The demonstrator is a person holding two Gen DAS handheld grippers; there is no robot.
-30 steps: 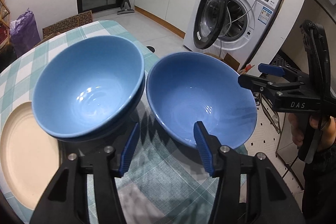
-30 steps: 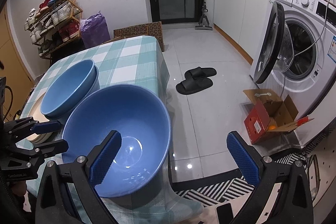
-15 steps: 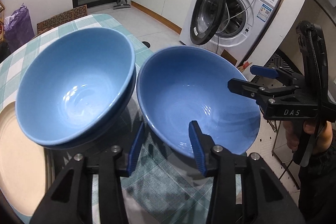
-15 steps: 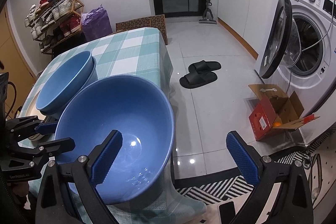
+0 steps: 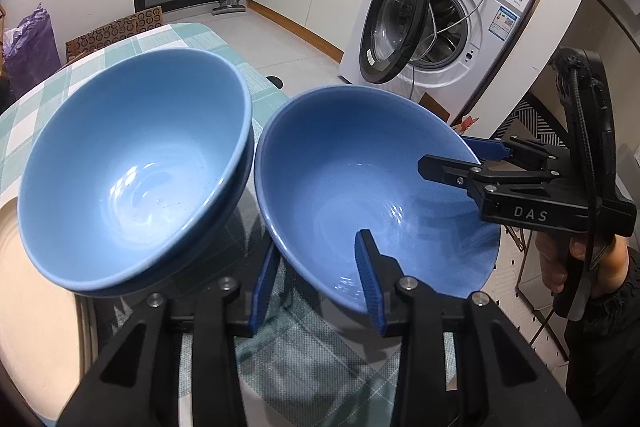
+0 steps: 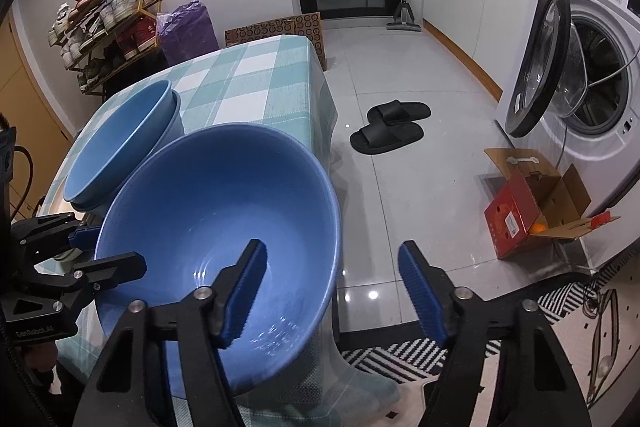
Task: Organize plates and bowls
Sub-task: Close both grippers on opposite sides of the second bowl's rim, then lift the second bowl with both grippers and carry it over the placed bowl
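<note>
Last blue bowl (image 5: 372, 195) straddled by both grippers

Two bowls (image 5: 132, 167) already nested; left gripper (image 5: 316, 287) & right gripper (image 6: 332, 291) jaws closing over rim, not yet pinched.

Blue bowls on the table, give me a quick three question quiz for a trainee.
1. True or false: the washing machine door is shut.
2. What lies on the floor beside the table? A slippers, B a cat, C a bucket.
3. Whose rim sits between the fingers of both the left gripper and the right gripper: the lone bowl or the stacked bowls?
Key: 1 false, it is open. 2 A. 3 the lone bowl; both pairs of jaws are closing on it.
</note>
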